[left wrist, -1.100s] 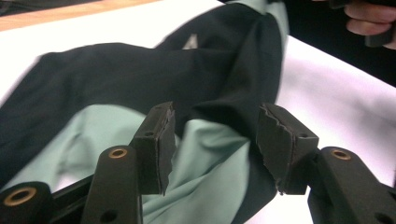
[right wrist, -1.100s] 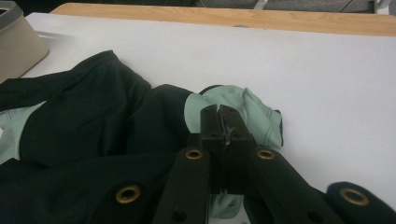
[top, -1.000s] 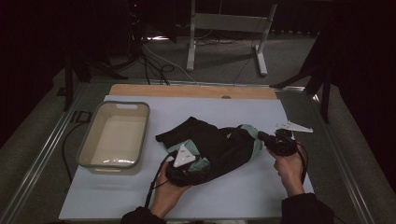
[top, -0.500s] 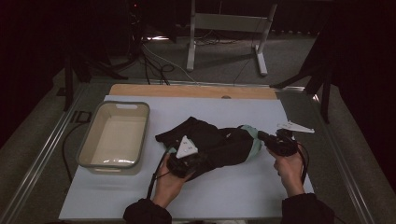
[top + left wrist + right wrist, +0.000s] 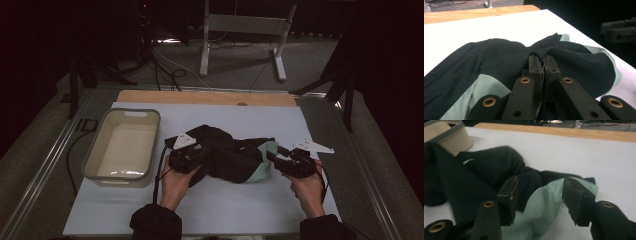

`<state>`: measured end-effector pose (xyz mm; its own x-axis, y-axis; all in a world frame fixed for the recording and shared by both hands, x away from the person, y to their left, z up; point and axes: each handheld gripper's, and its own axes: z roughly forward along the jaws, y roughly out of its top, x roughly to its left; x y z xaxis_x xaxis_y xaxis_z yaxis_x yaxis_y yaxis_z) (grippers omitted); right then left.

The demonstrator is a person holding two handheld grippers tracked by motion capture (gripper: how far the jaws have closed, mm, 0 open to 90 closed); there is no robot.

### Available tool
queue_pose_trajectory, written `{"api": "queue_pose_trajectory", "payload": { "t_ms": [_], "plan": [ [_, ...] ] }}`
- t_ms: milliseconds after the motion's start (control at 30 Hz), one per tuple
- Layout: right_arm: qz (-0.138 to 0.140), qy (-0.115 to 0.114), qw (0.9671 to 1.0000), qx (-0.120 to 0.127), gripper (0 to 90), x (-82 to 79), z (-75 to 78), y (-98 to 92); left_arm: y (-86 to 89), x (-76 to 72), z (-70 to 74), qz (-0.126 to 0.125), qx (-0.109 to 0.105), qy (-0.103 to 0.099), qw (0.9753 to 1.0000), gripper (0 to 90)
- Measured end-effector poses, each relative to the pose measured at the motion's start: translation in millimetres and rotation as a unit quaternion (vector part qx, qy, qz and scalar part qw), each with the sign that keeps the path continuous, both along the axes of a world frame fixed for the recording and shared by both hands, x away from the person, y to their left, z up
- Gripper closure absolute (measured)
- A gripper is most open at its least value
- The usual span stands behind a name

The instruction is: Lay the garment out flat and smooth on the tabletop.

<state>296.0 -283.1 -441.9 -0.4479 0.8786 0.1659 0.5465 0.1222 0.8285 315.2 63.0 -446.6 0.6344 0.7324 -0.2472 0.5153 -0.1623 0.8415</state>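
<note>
A crumpled black garment (image 5: 227, 157) with pale green lining (image 5: 262, 167) lies in the middle of the white table. My left gripper (image 5: 194, 156) is at its left end, jaws shut on a fold of the black cloth (image 5: 544, 53). In the left gripper view the garment (image 5: 499, 57) spreads ahead of the jaws. My right gripper (image 5: 275, 155) is at the garment's right end, jaws open around the green part (image 5: 541, 205) without pinching it. The black cloth (image 5: 481, 177) lies beyond it in the right gripper view.
A beige plastic tub (image 5: 124, 145) stands at the left of the table, also seen as the tub (image 5: 447, 135) in the right gripper view. A wooden strip (image 5: 205, 96) runs along the far table edge. Cables and a metal stand (image 5: 240, 30) are on the floor behind.
My left gripper has moved forward and up along the garment's left end, now holding a fold of black cloth. The right gripper stays at the green end.
</note>
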Motion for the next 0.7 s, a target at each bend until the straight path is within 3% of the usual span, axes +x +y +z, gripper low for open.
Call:
{"api": "queue_pose_trajectory", "payload": {
  "t_ms": [133,467,700],
  "plan": [
    [0.008,0.000,1.0000,0.005,42.5,-13.3,-3.8,-0.5,-2.1,1.1,-0.8,0.001,-0.003,0.002,1.0000,87.7],
    [0.034,0.009,0.9990,-0.029,38.3,-43.7,-17.5,0.6,-2.9,2.8,-0.5,0.005,-0.005,0.005,1.0000,87.7],
    [0.046,0.022,0.9981,-0.035,37.1,-60.4,-27.8,-0.2,-3.3,3.7,0.5,0.006,-0.008,0.005,0.9999,87.7]
  ]
}}
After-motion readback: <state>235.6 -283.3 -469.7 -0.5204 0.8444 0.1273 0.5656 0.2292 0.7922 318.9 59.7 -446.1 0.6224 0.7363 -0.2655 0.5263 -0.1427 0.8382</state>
